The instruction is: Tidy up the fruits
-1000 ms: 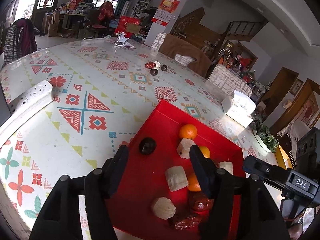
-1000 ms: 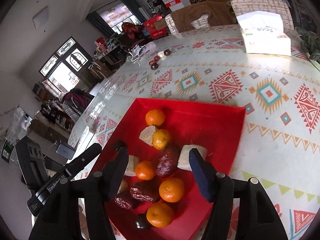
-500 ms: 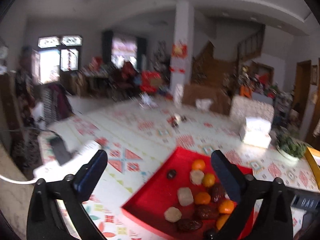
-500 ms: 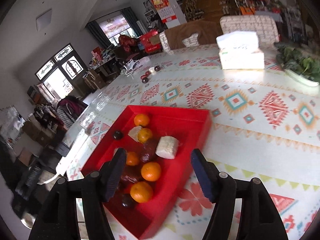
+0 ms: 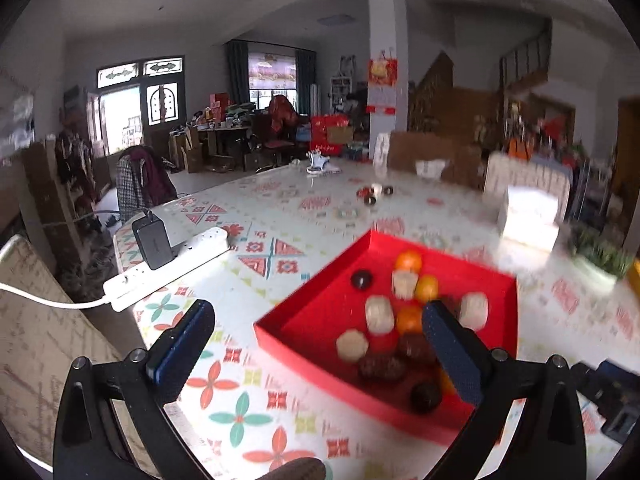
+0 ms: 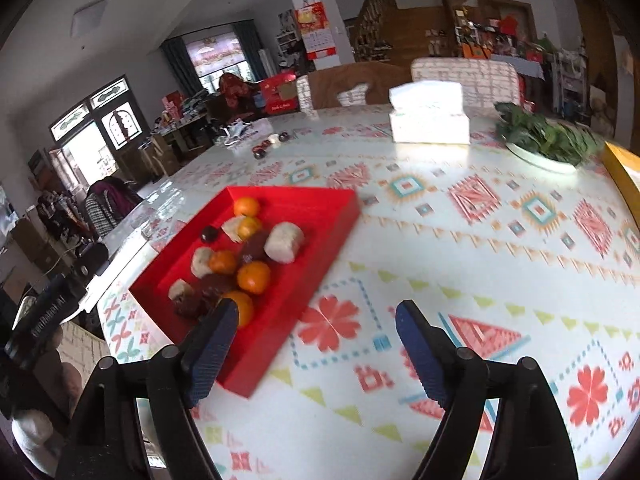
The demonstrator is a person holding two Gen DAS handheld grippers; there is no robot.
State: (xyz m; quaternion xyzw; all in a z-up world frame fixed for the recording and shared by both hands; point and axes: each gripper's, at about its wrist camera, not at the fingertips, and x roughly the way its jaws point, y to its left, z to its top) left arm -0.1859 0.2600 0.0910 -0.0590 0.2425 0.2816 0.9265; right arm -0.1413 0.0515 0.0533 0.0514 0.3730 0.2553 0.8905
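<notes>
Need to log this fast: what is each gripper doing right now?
Left gripper: open, holding nothing.
Right gripper: open, jaws just widened, holding nothing.

The table (image 6: 460,240) had a smooth, glossy printed cover that caught the window light. The red tray (image 6: 336,216) looked like matt card or plastic. The gripper pads (image 6: 210,346) were blue with a fine ribbed grain, on matt black plastic arms. The oranges (image 6: 253,277) shone slightly; the pale chunks (image 6: 285,242) looked dull and rough

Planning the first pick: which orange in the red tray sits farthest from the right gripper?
The orange at the tray's far end, alone beyond the pile.
</notes>
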